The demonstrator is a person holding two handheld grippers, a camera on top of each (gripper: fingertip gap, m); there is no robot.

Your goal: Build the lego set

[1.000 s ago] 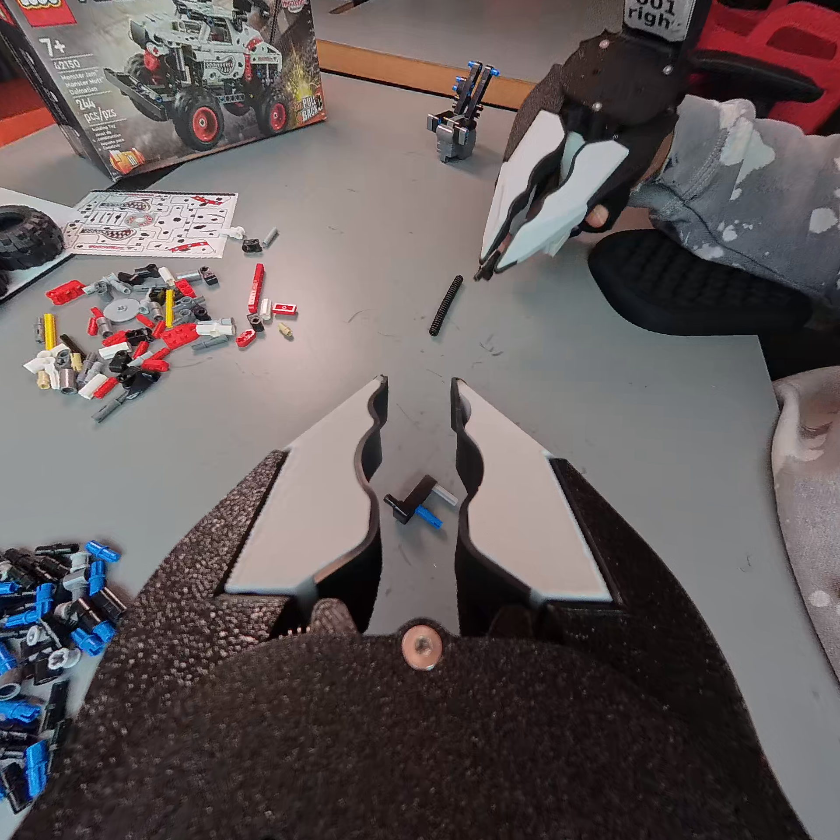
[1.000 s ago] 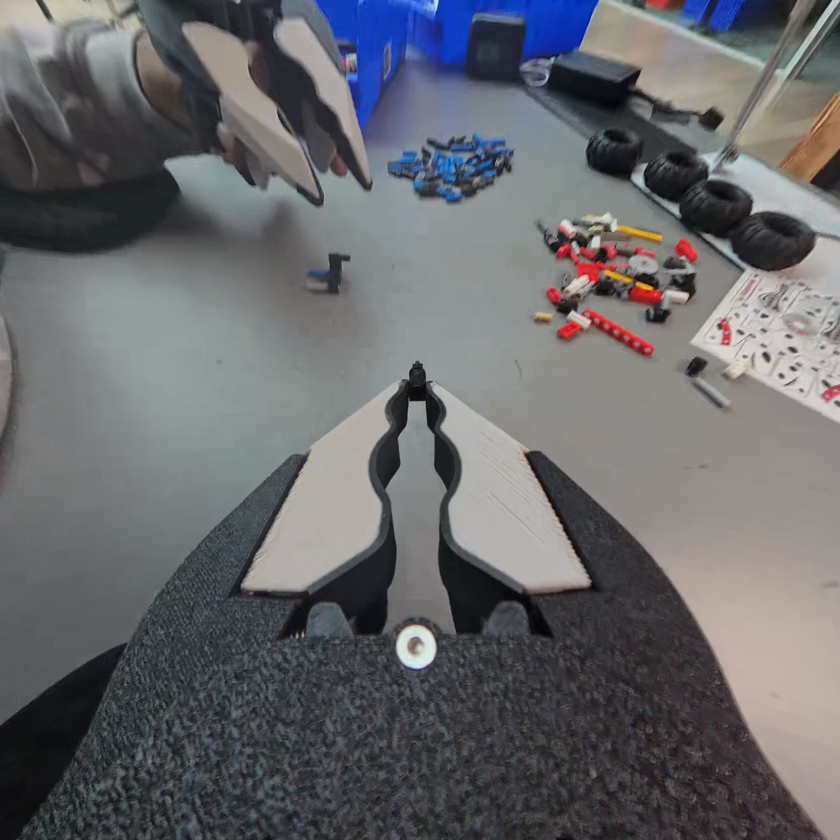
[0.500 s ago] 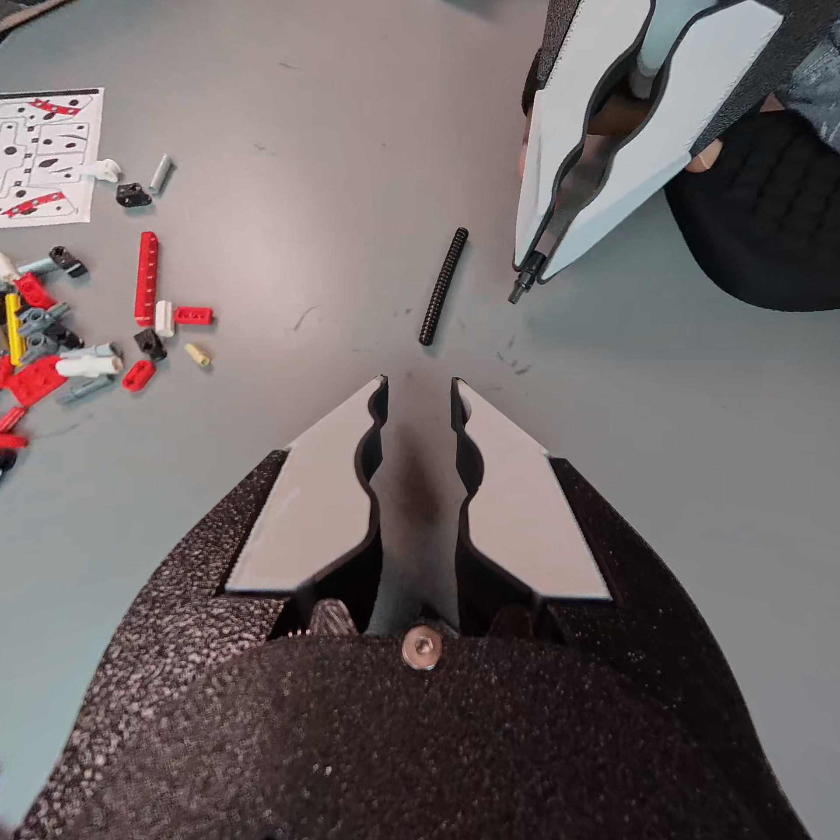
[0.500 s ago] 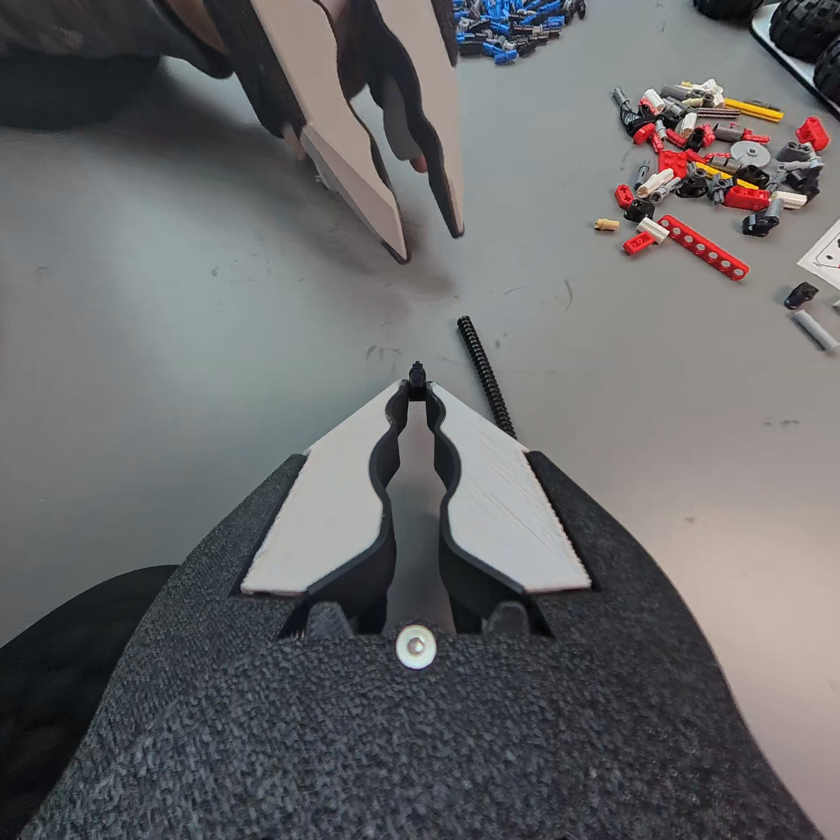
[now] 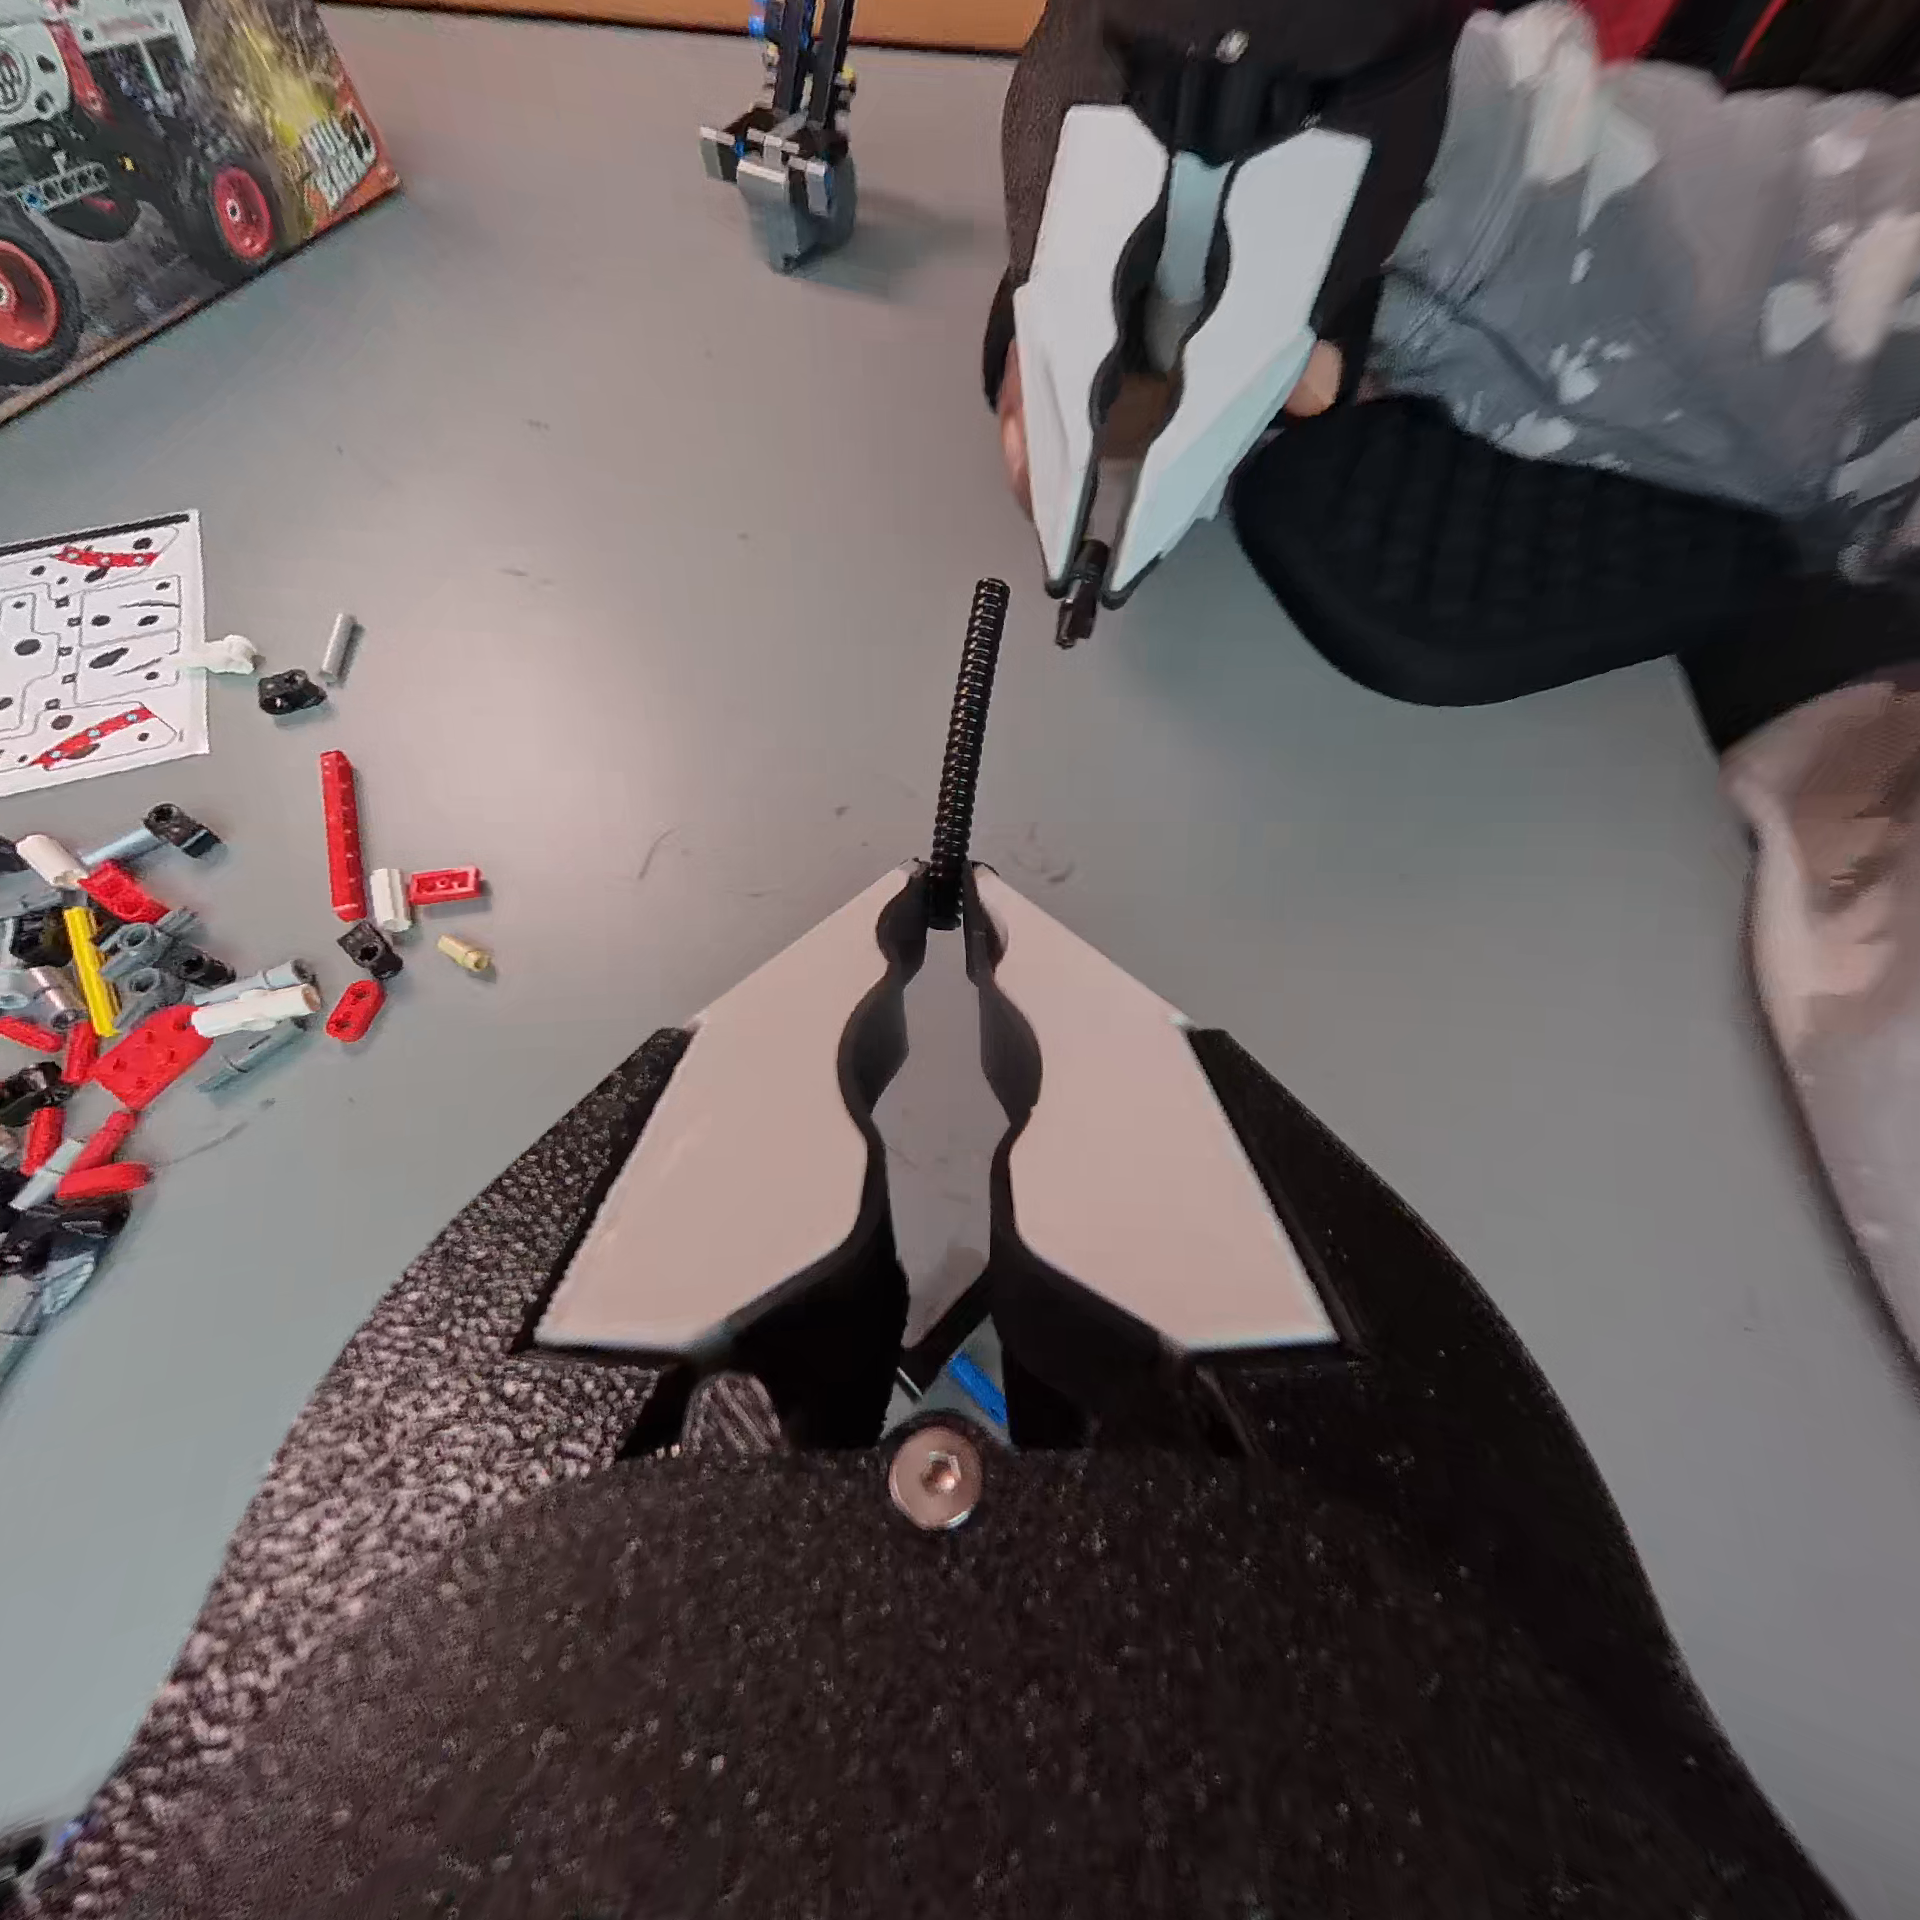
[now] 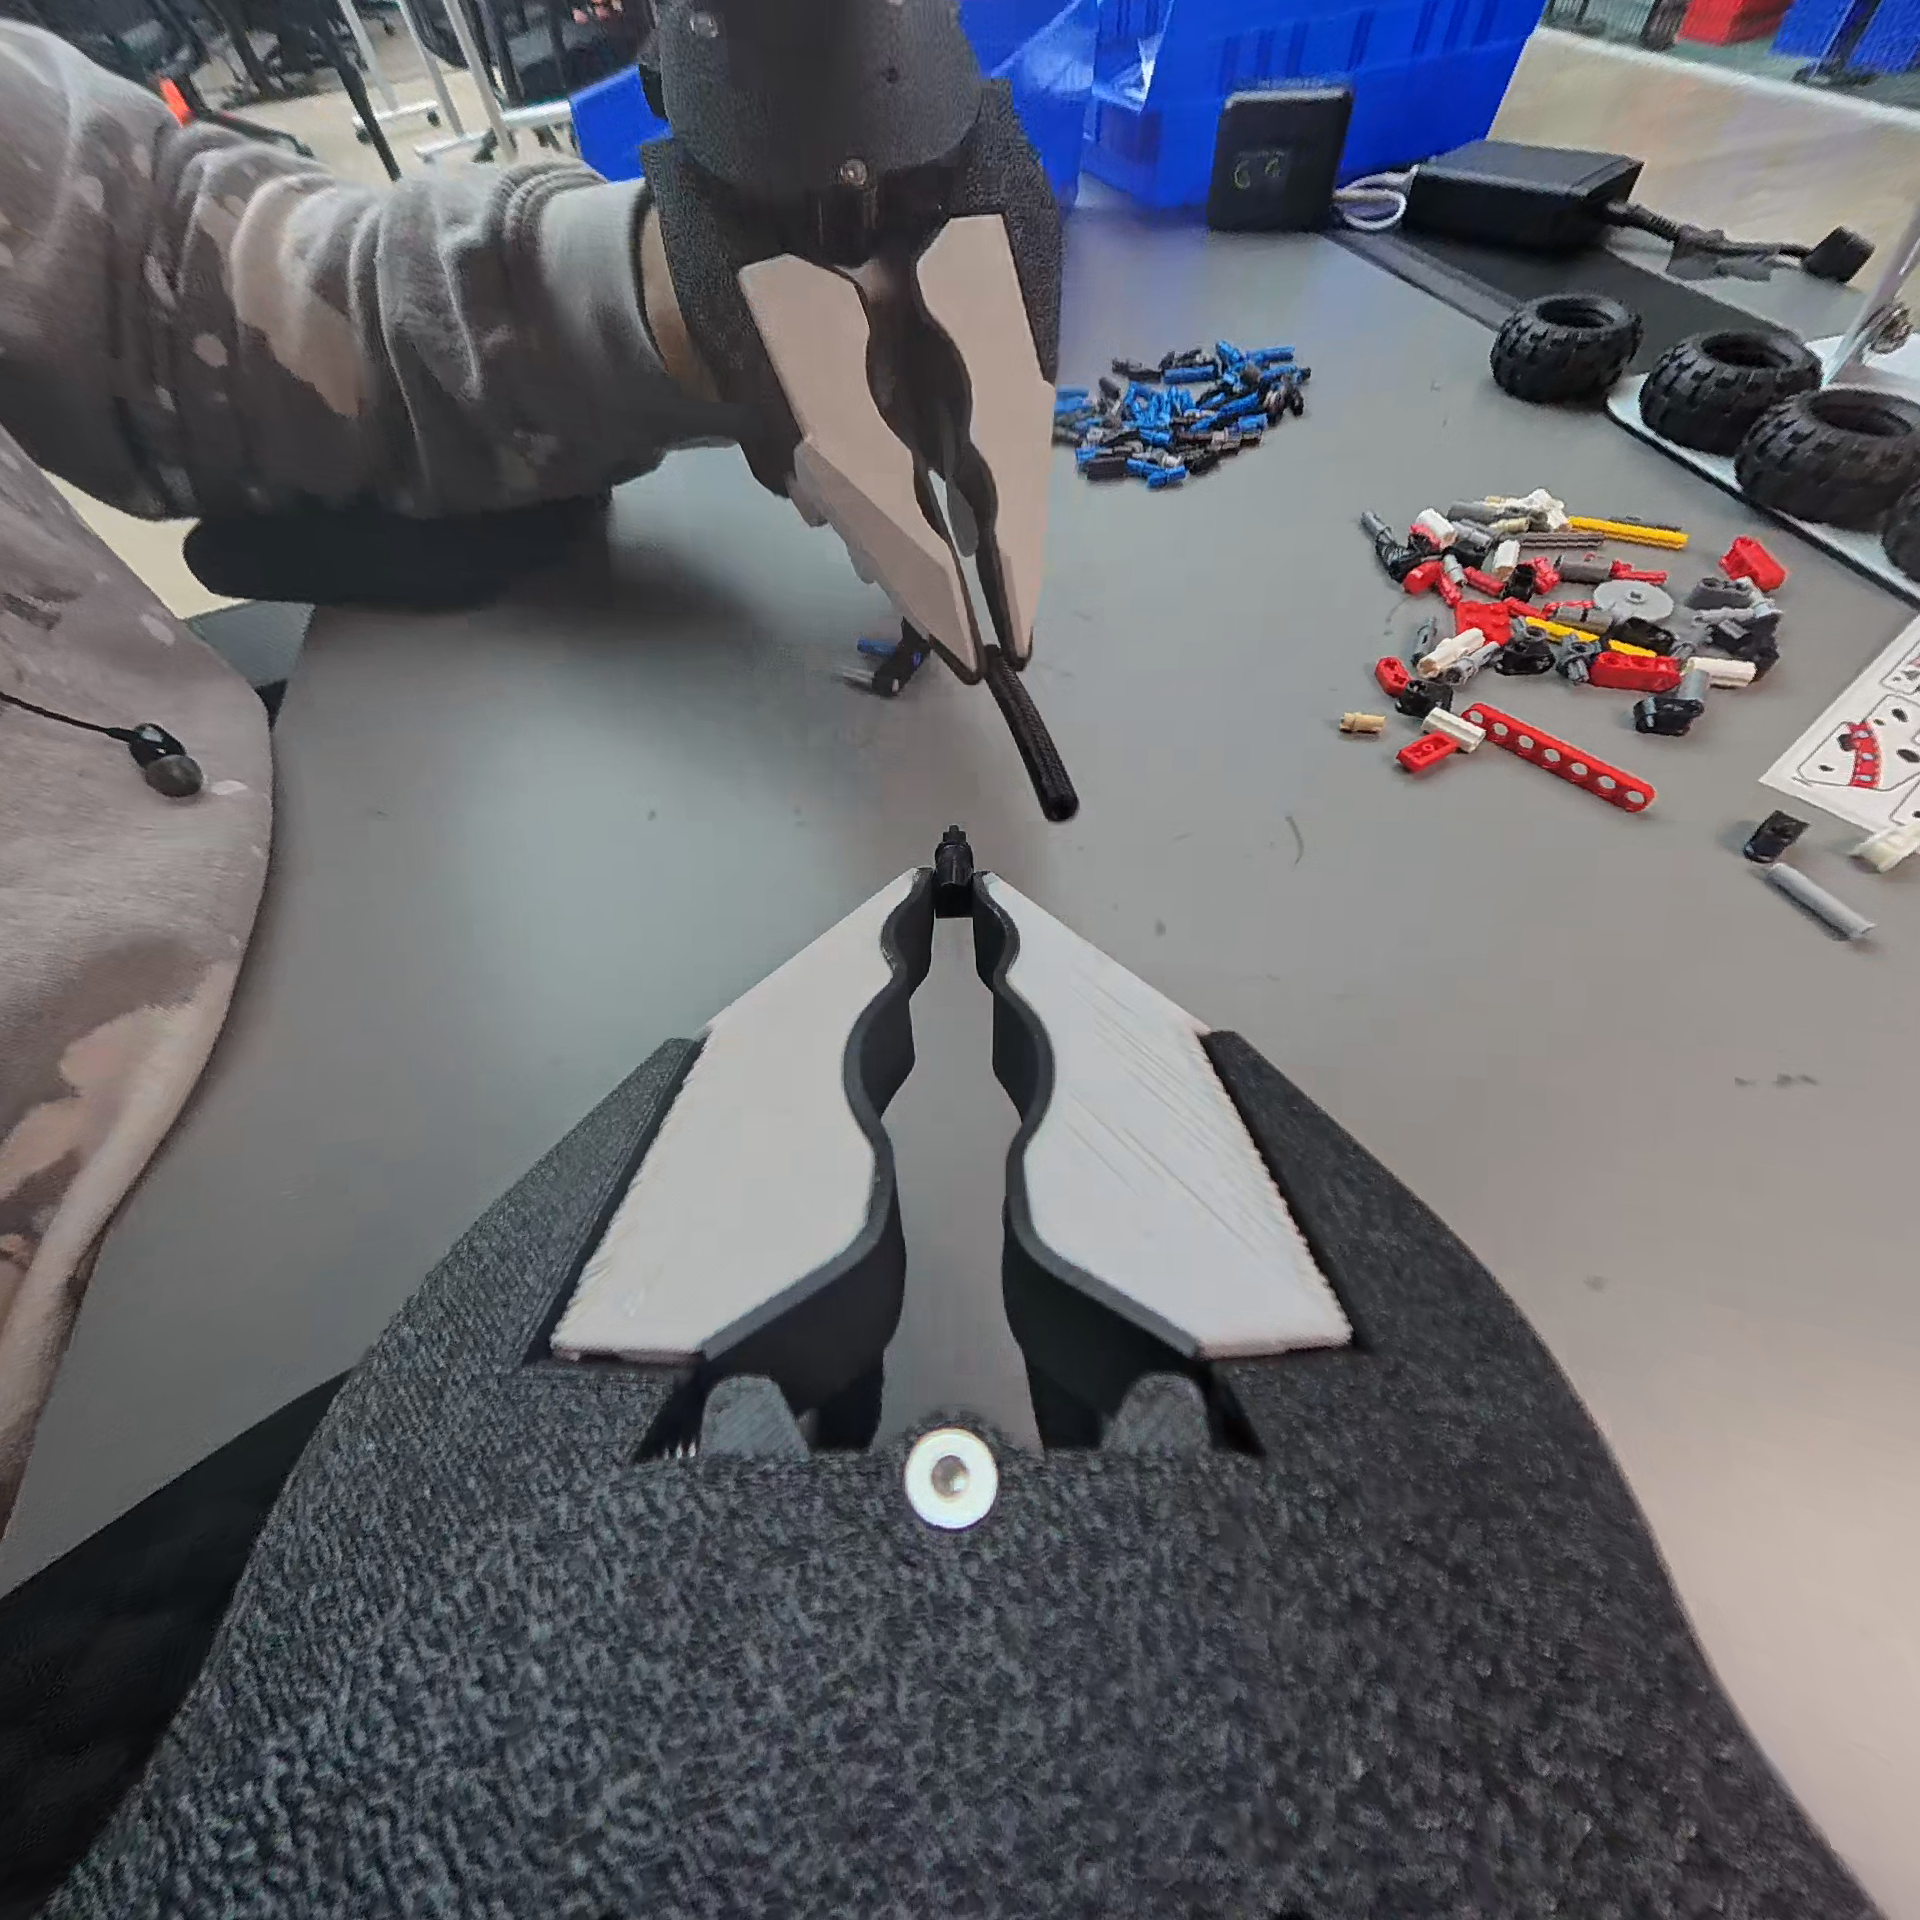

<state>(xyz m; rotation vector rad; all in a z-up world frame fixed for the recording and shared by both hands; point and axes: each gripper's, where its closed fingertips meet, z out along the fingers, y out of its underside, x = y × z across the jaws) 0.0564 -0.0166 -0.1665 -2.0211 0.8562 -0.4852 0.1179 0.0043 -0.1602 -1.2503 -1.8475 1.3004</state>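
Left gripper (image 5: 943, 883) clamped on the near end of the ribbed black hose (image 5: 968, 743), which pokes out unsupported. Just beyond, the right gripper (image 5: 1086, 597) pinches a small black pin (image 5: 1072, 613) beside the hose's open tip. Flexible hose, tiny hard peg: misalignment could bend it aside. Loose bricks (image 5: 156, 997) lie far left.
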